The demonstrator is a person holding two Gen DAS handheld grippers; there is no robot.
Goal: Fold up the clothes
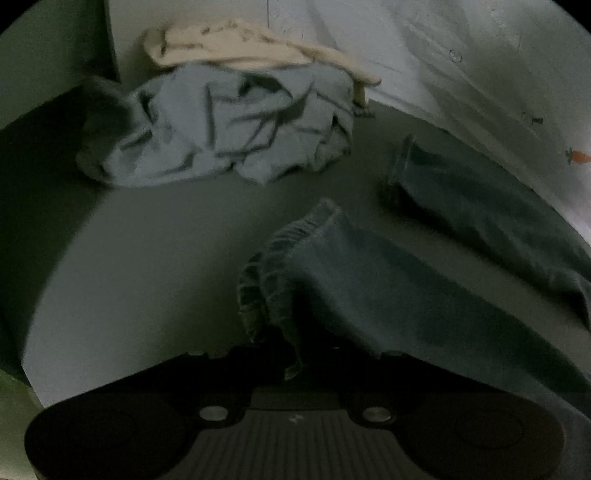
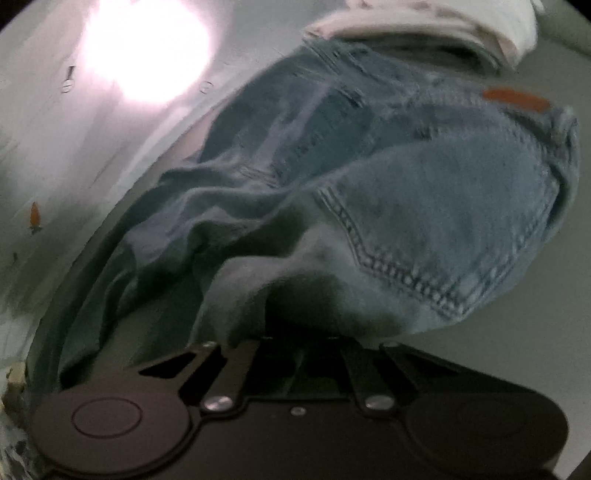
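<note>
A pair of blue jeans lies on a grey-green surface. In the left wrist view, one leg point(image 1: 369, 288) runs toward me with its frayed hem bunched at my left gripper point(image 1: 295, 354), which is shut on that hem. The cloth hides the fingertips. The other leg point(image 1: 480, 206) lies further right. In the right wrist view, the seat of the jeans point(image 2: 424, 192) shows a back pocket point(image 2: 443, 229) and a brown patch point(image 2: 517, 99). My right gripper point(image 2: 299, 339) is shut on a fold of denim below the pocket, which covers its tips.
A crumpled light blue garment point(image 1: 221, 125) and a cream one point(image 1: 236, 44) sit at the back left. A white cloth with small carrot prints point(image 1: 480, 55) borders the far side. A folded white garment point(image 2: 424, 22) lies beyond the jeans' waist. Bare surface point(image 1: 147, 240) spreads left.
</note>
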